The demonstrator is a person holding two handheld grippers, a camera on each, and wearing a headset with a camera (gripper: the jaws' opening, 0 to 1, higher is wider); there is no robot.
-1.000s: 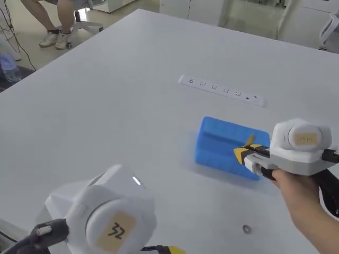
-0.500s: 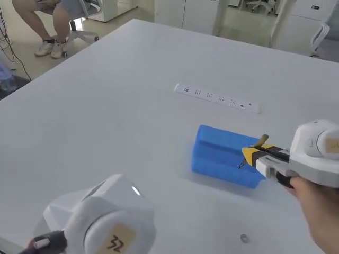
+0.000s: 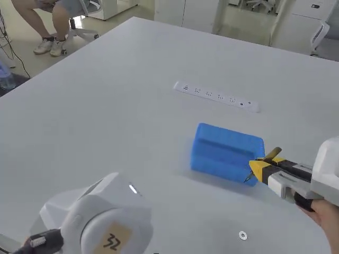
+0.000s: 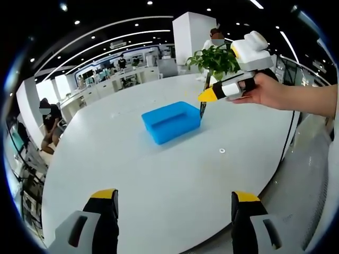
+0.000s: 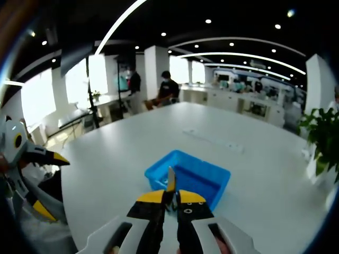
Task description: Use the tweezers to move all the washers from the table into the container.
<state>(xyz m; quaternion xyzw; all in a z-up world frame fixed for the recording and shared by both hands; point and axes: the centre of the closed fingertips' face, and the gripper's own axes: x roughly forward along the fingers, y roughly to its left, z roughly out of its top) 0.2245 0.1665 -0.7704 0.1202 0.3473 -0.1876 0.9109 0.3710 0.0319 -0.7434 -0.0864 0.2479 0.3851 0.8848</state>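
R claw [image 3: 259, 168] clamped on tweezers [image 3: 247, 178], tips at near edge of bin [image 3: 225, 145]. L claw [image 4: 175, 194] apart, empty. One washer [image 3: 242, 235] on table [image 3: 106, 106], near, behind R claw. Prob next: approach tips steep, straddle its rim, pinch gently.

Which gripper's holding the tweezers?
The right gripper, jaws shut on the tweezers beside the blue container; the left gripper has its jaws wide apart, empty.

Long white plastic power strip [image 3: 217, 97] lies flat ahead of you, sockets up. Far left of you: seated person's legs [image 3: 55, 45] beside a white swivel-chair base [image 3: 87, 35]. Leafy green plant [image 4: 216, 57] in your left gripper view.
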